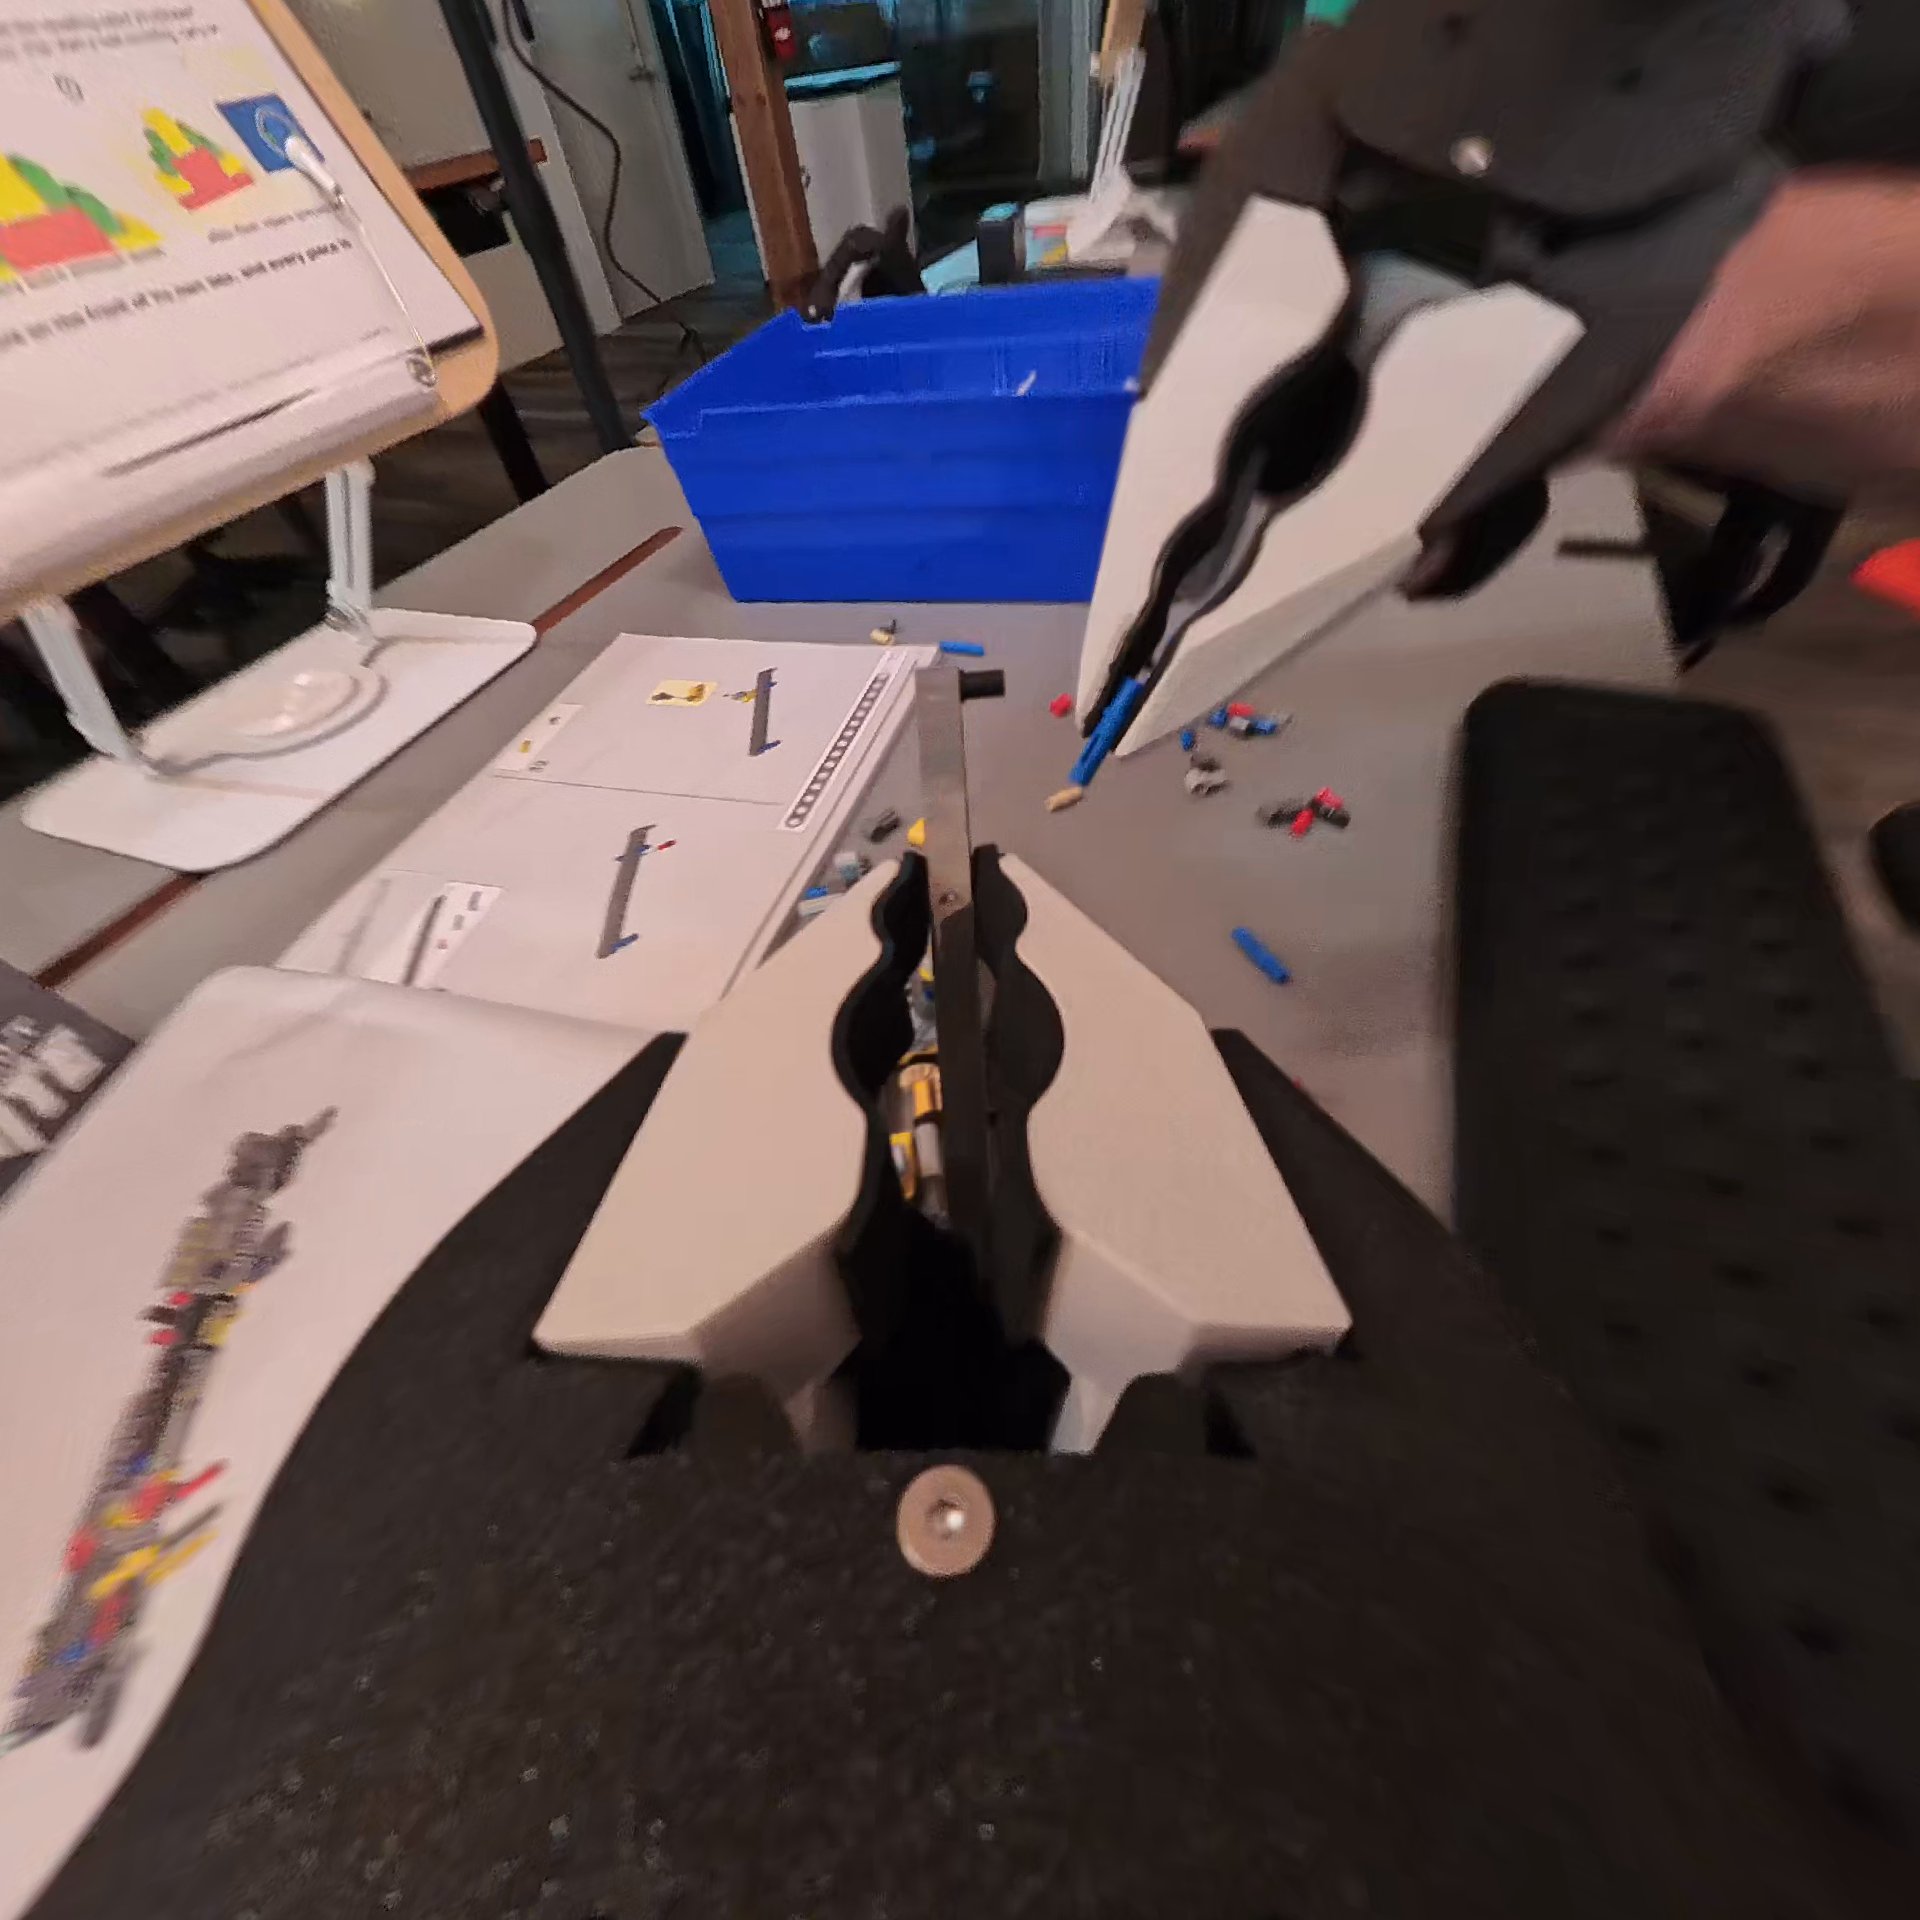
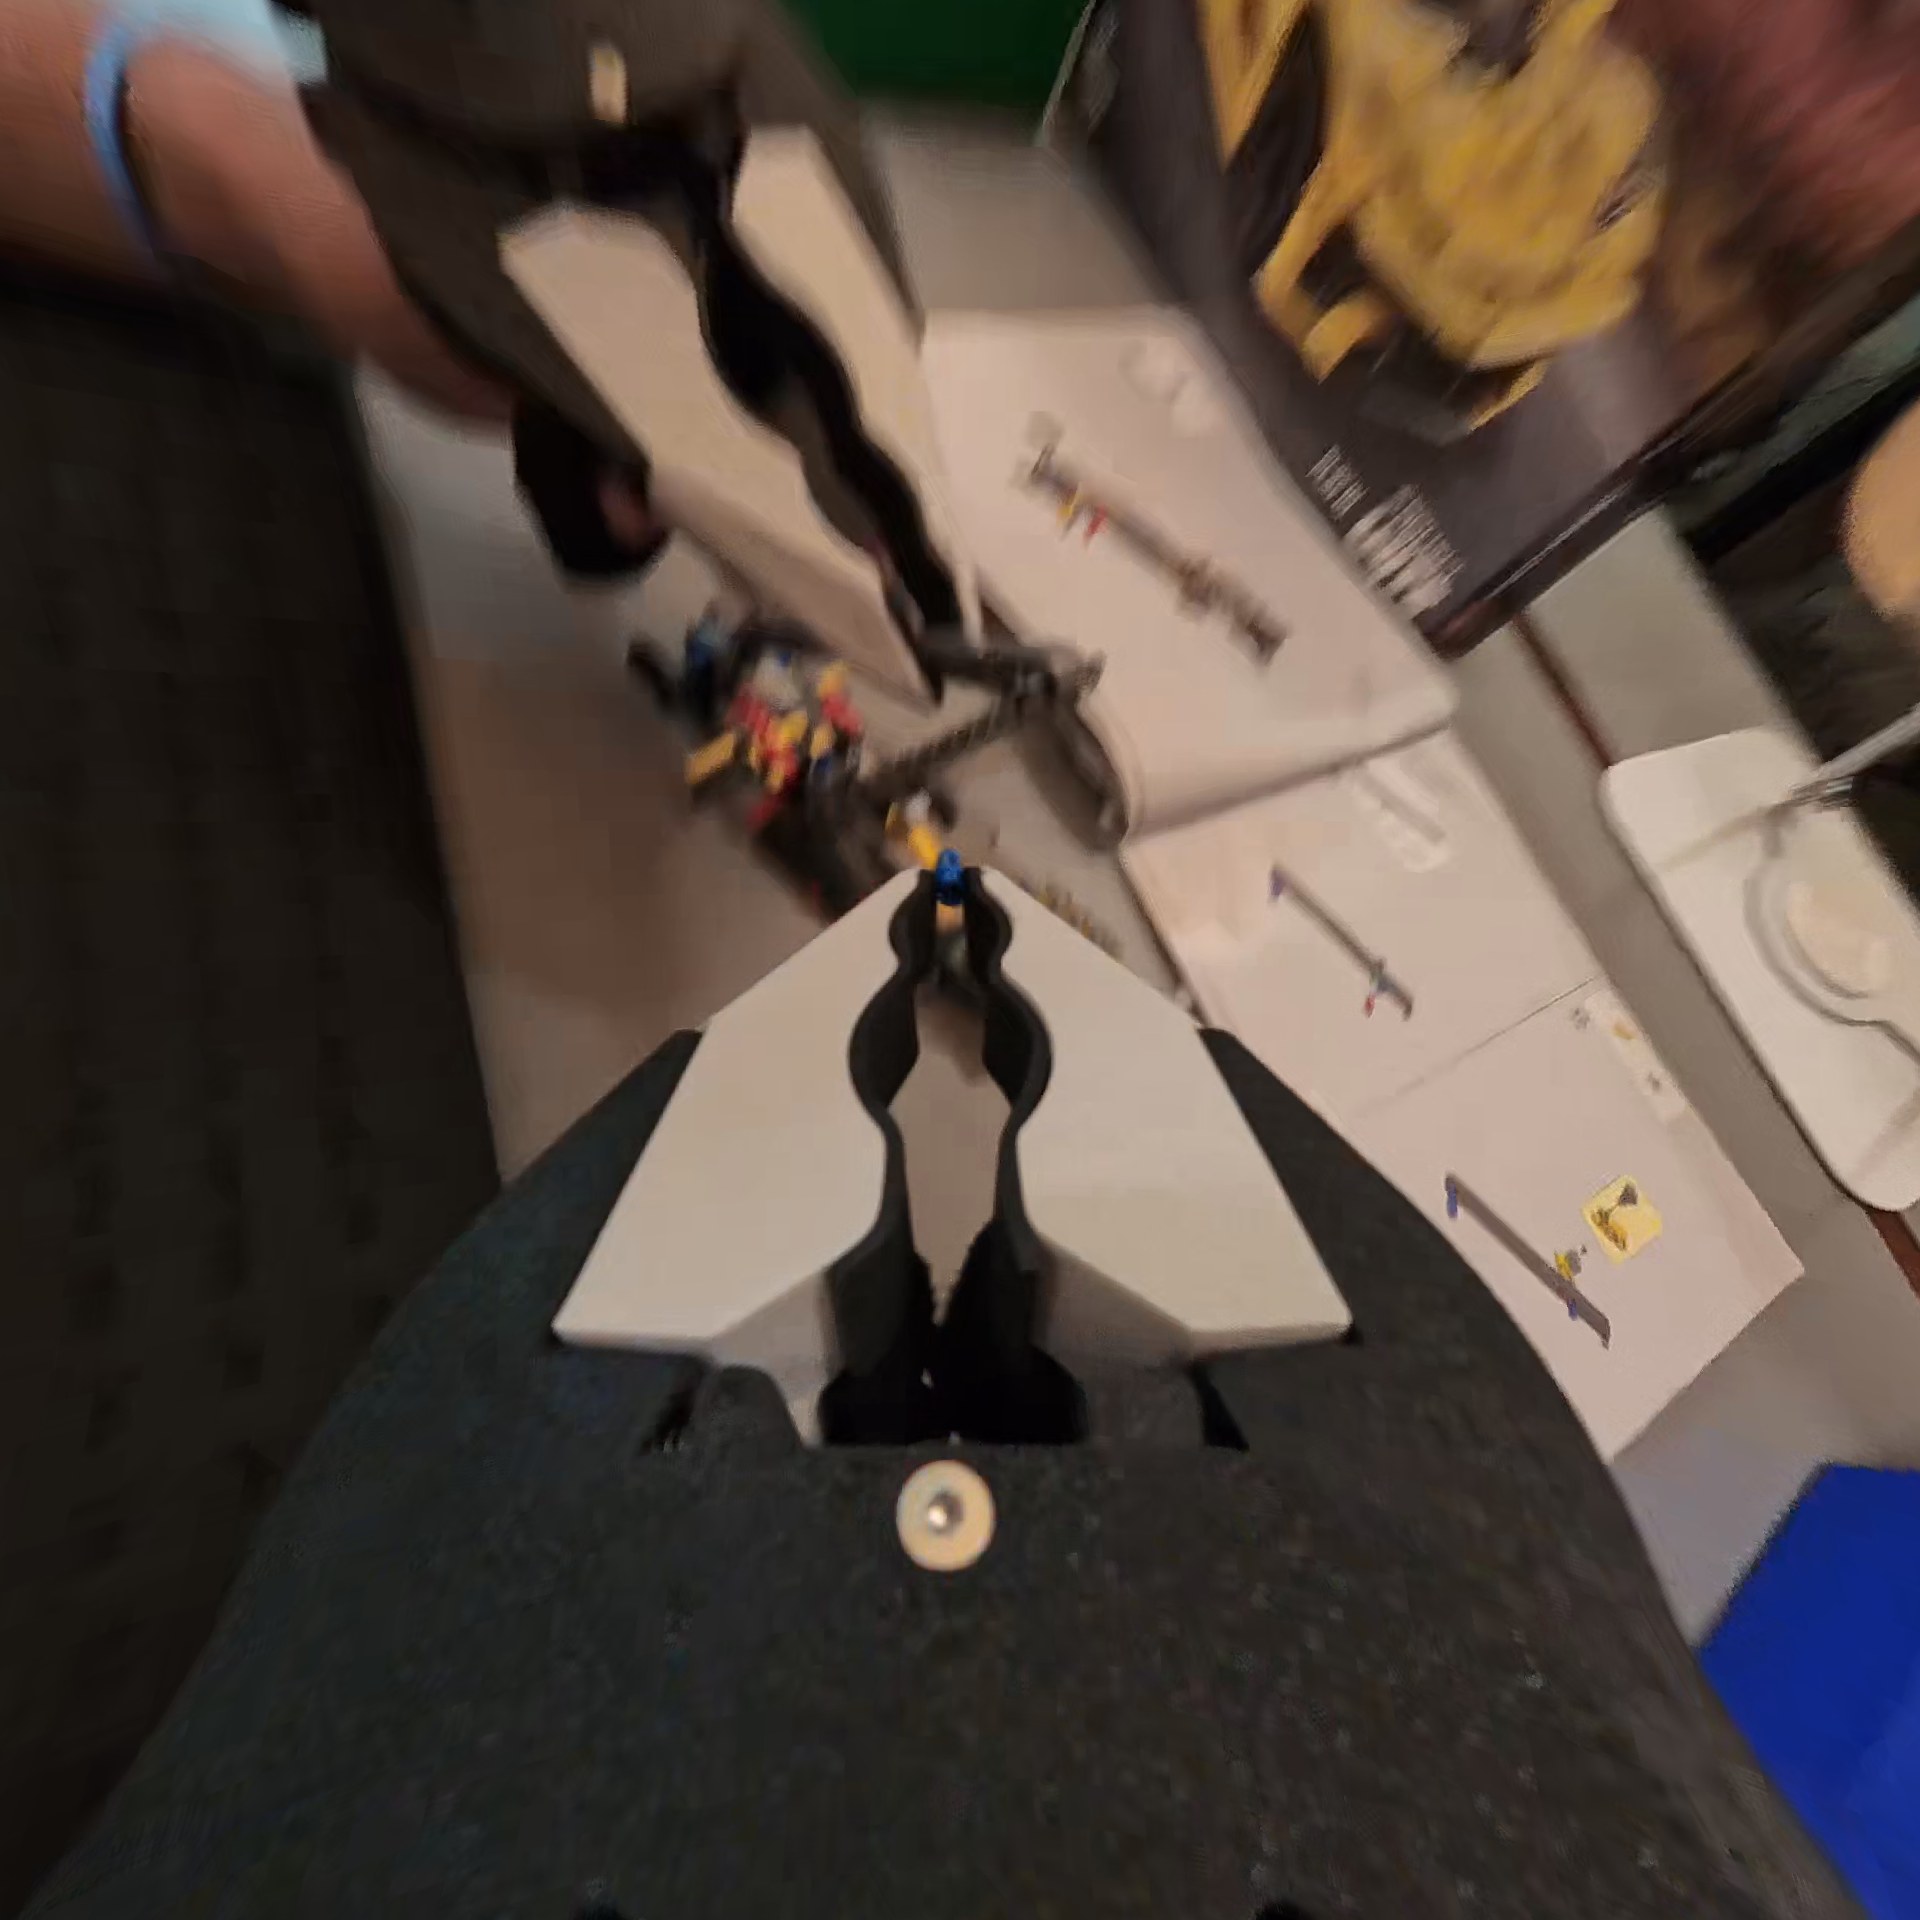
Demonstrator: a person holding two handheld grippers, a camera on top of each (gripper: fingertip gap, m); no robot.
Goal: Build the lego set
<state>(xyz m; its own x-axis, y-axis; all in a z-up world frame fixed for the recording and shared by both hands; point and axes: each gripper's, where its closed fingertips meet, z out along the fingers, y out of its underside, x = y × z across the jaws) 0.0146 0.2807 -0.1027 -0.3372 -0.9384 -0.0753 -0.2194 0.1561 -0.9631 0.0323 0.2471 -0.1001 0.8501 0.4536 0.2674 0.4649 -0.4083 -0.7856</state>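
My left gripper [image 1: 948, 862] is shut on a long dark grey beam [image 1: 943, 769] that sticks forward above the table, with a black pin [image 1: 982, 684] in its far end. My right gripper [image 2: 948, 883] is shut on a small blue pin [image 2: 948, 871] at its fingertips. In the left wrist view the right gripper [image 1: 1112, 717] hangs above the table to the right of the beam's far end, and the blue pin [image 1: 1103, 732] pokes down out of its tips. In the right wrist view the left gripper [image 2: 914, 634] holds the grey beam [image 2: 997, 686] above the loose pieces.
An open instruction booklet [image 1: 644, 810] lies left of the beam. Loose small pieces [image 1: 1299, 810] and a blue pin [image 1: 1260, 954] lie on the grey table. A blue bin [image 1: 894, 447] stands behind. A black perforated board [image 1: 1683, 1143] is at the right. A document stand [image 1: 208, 312] is at the left. Left tips to right tips: about 5 cm.
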